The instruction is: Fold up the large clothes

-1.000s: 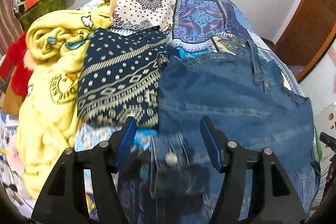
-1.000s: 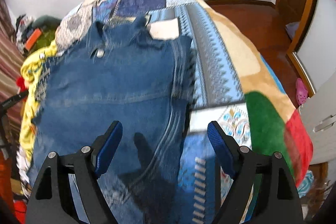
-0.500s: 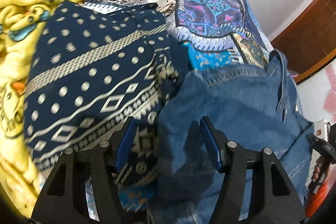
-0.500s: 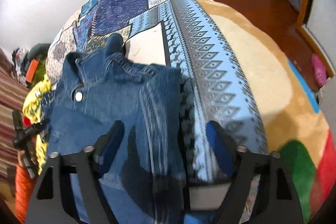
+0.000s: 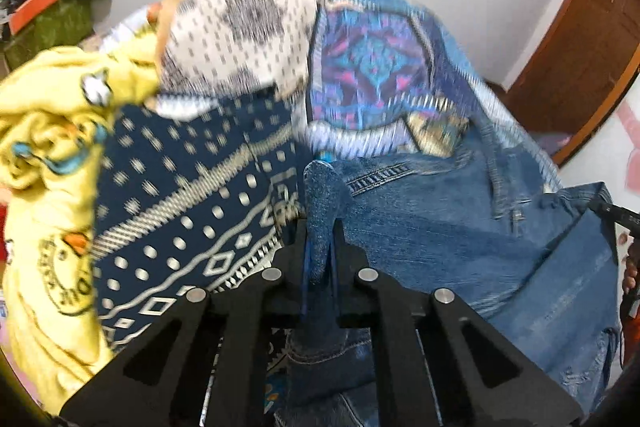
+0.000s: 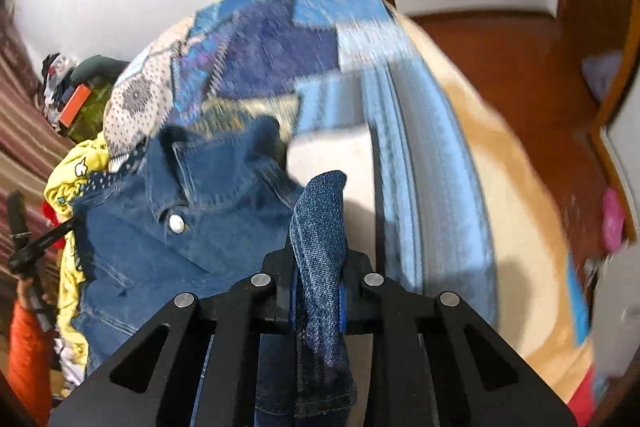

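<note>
— Left wrist view: the left gripper (image 5: 320, 259) has just closed, clenched on a pinch of the denim jacket (image 5: 460, 227)?

— Yes. The right gripper (image 6: 320, 267) has just closed too, grasping another fold of the jacket, which lies on the patchwork bedspread (image 6: 280, 51) beside a navy patterned cloth (image 5: 192, 203) and a yellow garment (image 5: 48, 147).

— How to fold it well?

— I'd lift both edges together, keeping them level and taut, so the denim doesn't bunch or drag the navy cloth.

— Pose?

— Both grippers point steeply downward over the bed.
</note>
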A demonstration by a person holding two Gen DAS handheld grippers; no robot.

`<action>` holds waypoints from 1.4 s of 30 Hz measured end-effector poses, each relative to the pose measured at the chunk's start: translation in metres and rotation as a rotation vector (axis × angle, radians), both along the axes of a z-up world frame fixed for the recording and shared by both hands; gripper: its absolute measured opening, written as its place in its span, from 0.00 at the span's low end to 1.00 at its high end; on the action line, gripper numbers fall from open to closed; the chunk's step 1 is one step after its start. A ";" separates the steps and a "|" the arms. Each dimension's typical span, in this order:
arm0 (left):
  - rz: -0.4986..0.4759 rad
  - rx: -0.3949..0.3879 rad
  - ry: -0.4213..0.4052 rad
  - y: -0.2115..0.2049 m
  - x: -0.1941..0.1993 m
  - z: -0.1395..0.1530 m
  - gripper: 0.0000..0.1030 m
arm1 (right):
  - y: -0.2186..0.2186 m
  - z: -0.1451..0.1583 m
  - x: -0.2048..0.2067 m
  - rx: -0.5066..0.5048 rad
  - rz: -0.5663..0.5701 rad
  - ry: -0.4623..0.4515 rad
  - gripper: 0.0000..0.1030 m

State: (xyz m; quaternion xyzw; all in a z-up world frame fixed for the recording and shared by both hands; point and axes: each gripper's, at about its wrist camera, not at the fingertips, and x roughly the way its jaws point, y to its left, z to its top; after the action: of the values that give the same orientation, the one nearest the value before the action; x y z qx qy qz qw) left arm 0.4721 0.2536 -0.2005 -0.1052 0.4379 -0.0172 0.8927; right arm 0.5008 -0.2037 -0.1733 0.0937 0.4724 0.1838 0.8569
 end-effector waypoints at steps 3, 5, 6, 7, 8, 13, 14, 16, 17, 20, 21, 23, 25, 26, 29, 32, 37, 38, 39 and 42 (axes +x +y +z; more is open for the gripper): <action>0.030 -0.001 -0.041 0.006 0.002 0.018 0.07 | 0.013 0.021 0.017 -0.028 0.008 -0.061 0.12; 0.044 0.033 -0.041 0.008 0.009 0.019 0.07 | 0.024 0.024 0.029 -0.067 0.002 -0.091 0.12; 0.060 0.052 -0.025 0.010 0.015 0.014 0.07 | 0.028 0.021 0.034 -0.083 0.000 -0.089 0.12; 0.070 0.053 -0.012 0.011 0.018 0.010 0.07 | 0.033 0.015 0.039 -0.101 -0.003 -0.083 0.12; 0.083 0.049 0.009 0.015 0.023 0.002 0.07 | 0.036 0.004 0.046 -0.121 -0.009 -0.064 0.12; 0.109 0.032 0.070 0.026 0.036 -0.036 0.08 | 0.035 -0.038 0.062 -0.157 -0.027 0.009 0.13; 0.115 0.036 0.077 0.027 0.037 -0.041 0.09 | 0.033 -0.045 0.064 -0.158 -0.030 0.021 0.13; 0.119 0.028 0.097 0.030 0.041 -0.051 0.12 | 0.030 -0.058 0.065 -0.165 -0.033 0.038 0.15; 0.123 0.025 0.110 0.031 0.041 -0.056 0.16 | 0.030 -0.061 0.065 -0.187 -0.036 0.036 0.17; 0.132 0.009 0.123 0.034 0.040 -0.063 0.19 | 0.028 -0.066 0.063 -0.243 -0.039 0.033 0.25; 0.133 0.016 0.122 0.034 0.037 -0.060 0.19 | 0.030 -0.064 0.062 -0.260 -0.041 0.034 0.32; 0.130 0.040 0.131 0.031 0.034 -0.054 0.19 | 0.032 -0.058 0.059 -0.322 -0.050 0.034 0.45; 0.121 0.064 0.139 0.026 0.028 -0.046 0.19 | 0.033 -0.045 0.047 -0.355 -0.063 0.013 0.54; 0.115 0.070 0.137 0.024 0.023 -0.040 0.19 | 0.033 -0.038 0.040 -0.346 -0.056 0.003 0.54; 0.098 0.075 0.113 0.014 0.007 -0.020 0.19 | 0.034 -0.016 0.016 -0.307 -0.028 -0.033 0.55; 0.075 0.077 0.080 0.001 -0.014 0.005 0.19 | 0.036 0.007 -0.009 -0.278 -0.001 -0.075 0.55; 0.028 0.128 0.010 -0.026 -0.056 0.049 0.19 | 0.038 0.053 -0.060 -0.218 0.055 -0.153 0.57; 0.022 0.140 -0.006 -0.032 -0.066 0.056 0.19 | 0.039 0.058 -0.066 -0.211 0.061 -0.165 0.57; 0.019 0.159 -0.025 -0.037 -0.078 0.064 0.19 | 0.038 0.066 -0.077 -0.201 0.069 -0.184 0.58; 0.005 0.197 -0.079 -0.053 -0.115 0.081 0.19 | 0.036 0.081 -0.105 -0.173 0.083 -0.222 0.67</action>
State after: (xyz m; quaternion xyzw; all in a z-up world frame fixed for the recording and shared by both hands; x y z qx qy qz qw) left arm 0.3570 0.2006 -0.1196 -0.0171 0.4015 0.0243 0.9154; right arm 0.3961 -0.1681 -0.0924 -0.0209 0.3921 0.1871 0.9005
